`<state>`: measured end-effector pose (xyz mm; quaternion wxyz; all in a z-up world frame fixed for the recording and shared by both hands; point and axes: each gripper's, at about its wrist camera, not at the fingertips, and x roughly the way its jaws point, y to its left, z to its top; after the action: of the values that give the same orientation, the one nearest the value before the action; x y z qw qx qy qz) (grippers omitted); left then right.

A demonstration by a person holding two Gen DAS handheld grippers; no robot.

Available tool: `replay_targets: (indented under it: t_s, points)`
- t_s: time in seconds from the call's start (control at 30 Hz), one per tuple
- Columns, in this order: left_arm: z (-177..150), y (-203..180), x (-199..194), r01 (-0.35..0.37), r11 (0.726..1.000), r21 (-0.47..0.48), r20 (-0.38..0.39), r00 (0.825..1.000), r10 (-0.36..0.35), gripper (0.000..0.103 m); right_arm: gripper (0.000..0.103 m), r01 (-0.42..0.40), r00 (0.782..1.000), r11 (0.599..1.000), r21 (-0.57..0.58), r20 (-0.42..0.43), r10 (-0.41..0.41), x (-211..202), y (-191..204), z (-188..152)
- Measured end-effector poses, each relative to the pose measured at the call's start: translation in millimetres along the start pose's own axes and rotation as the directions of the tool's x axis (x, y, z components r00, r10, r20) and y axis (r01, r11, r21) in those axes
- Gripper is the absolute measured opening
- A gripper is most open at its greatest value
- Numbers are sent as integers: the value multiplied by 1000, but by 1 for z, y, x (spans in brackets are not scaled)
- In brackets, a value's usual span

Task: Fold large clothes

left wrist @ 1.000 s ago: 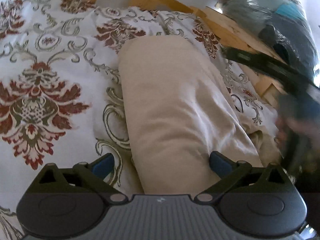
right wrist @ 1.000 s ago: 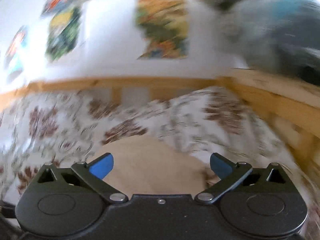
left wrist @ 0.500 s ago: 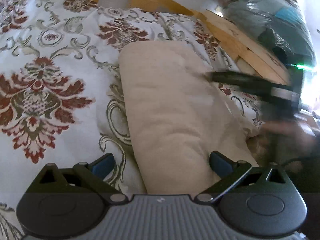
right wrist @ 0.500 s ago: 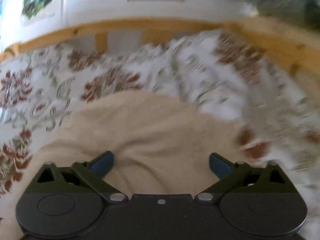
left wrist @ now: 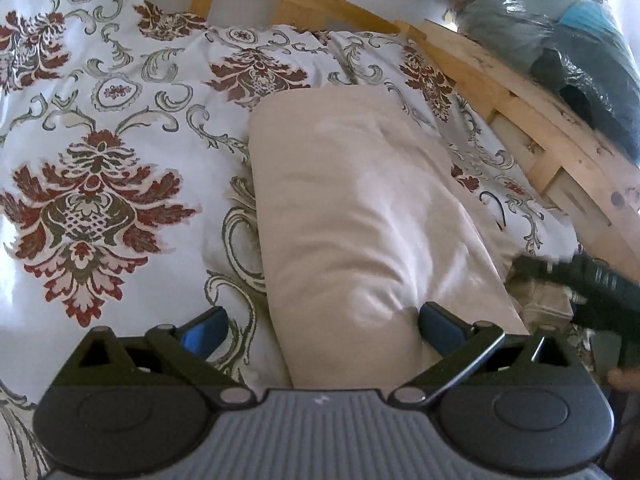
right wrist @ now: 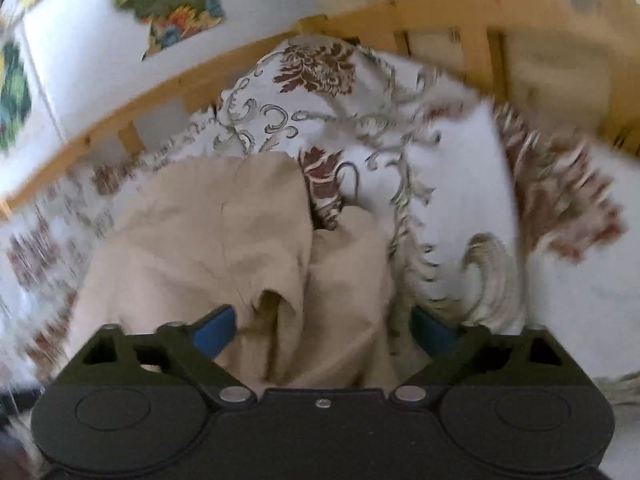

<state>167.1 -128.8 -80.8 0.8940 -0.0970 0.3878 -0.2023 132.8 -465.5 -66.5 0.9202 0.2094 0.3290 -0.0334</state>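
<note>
A beige garment [left wrist: 356, 208] lies folded into a long strip on a floral bedspread [left wrist: 100, 168]. My left gripper [left wrist: 320, 326] is open, hovering over the strip's near end with nothing between the pads. My right gripper [right wrist: 320, 324] is open low over the garment's bunched right edge [right wrist: 312, 272]; beige folds sit between its blue pads, not clamped. The right gripper also shows as a dark blurred shape at the right of the left wrist view [left wrist: 580, 280].
A wooden bed rail [left wrist: 520, 104] runs along the far and right sides. A plastic-wrapped bundle of dark and blue fabric [left wrist: 560, 40] sits on the rail at top right. A wall with colourful posters [right wrist: 172, 4] lies beyond the bed.
My right gripper has swung down from facing the wall to low over the garment's right edge. The left gripper has barely shifted and stays open.
</note>
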Motion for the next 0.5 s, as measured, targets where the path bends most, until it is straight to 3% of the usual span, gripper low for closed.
replay_targets:
  t_s: [0.07,0.23,0.5]
  points:
    - [-1,-2,-1,-7,1000,14,5,1000,7,103,94,-59,998,998,28,29,58,6,2,5]
    - [1,-2,-1,-8,1000,24,-1,1000,8,103,93,-20,1000,998,-57,5,20,24,13,4]
    - [1,-6,-3,-31,999,34,3,1000,30,103,93,-64,998,997,37,-6,64,19,3,8]
